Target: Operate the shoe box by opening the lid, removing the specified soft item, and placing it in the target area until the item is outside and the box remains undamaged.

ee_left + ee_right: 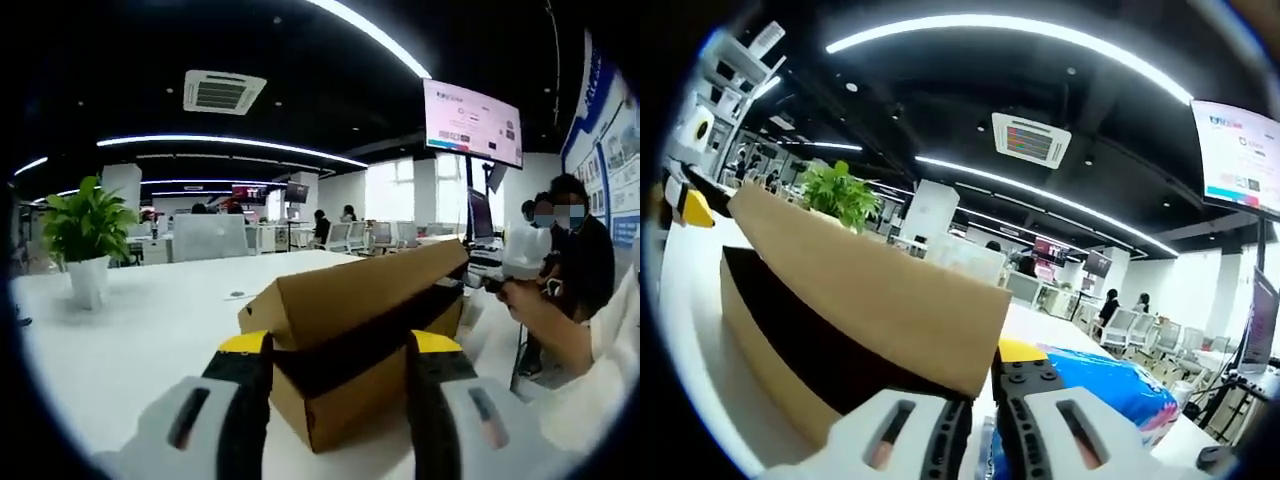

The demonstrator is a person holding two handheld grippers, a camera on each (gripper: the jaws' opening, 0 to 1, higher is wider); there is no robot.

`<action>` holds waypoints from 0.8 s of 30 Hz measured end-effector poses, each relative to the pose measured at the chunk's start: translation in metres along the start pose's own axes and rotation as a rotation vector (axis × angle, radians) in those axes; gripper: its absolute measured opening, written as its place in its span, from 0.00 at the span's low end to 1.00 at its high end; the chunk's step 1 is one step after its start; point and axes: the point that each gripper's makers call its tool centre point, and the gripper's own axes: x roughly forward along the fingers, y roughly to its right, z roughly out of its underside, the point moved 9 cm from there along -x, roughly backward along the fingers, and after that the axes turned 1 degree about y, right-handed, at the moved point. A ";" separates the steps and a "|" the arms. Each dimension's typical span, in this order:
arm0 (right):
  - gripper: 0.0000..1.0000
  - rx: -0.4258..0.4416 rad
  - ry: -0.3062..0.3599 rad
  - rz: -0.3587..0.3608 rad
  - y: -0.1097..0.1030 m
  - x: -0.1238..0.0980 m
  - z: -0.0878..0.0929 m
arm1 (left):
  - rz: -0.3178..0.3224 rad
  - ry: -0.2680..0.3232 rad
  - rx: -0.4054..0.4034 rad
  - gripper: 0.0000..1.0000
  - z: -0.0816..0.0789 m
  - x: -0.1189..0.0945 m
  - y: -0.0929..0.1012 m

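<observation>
- Left gripper [338, 350], jaws spread at the bottom of the left gripper view, flanks the near corner of the cardboard shoe box [360, 320] at centre; steady it without squeezing.
- The lid [870, 290] is partly raised.
- Right gripper [980, 400], jaws nearly together at the lower centre of the right gripper view, seemingly pinches the lid's edge; lift gently.
- A blue soft pack [1110, 390] lies at lower right, outside the box.

A potted plant [87, 240] in a white pot stands on the white counter [160, 330], far to one side. A wall screen [472, 123] hangs high up, an air vent [223, 92] sits in the dark ceiling, and office chairs [345, 236] stand behind.
</observation>
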 end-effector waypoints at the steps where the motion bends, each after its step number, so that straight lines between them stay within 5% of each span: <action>1: 0.03 0.000 0.000 -0.001 0.000 0.000 0.000 | -0.003 0.000 -0.003 0.51 0.000 0.000 -0.001; 4: 0.04 -0.015 -0.009 -0.016 -0.002 0.000 0.001 | -0.053 -0.012 0.043 0.46 0.003 0.001 -0.004; 8: 0.04 -0.022 -0.009 -0.023 -0.003 0.000 0.002 | -0.031 0.007 -0.045 0.49 0.002 0.000 -0.004; 24: 0.15 0.022 -0.015 -0.117 -0.008 0.001 0.002 | -0.033 -0.009 0.030 0.60 0.003 0.002 0.001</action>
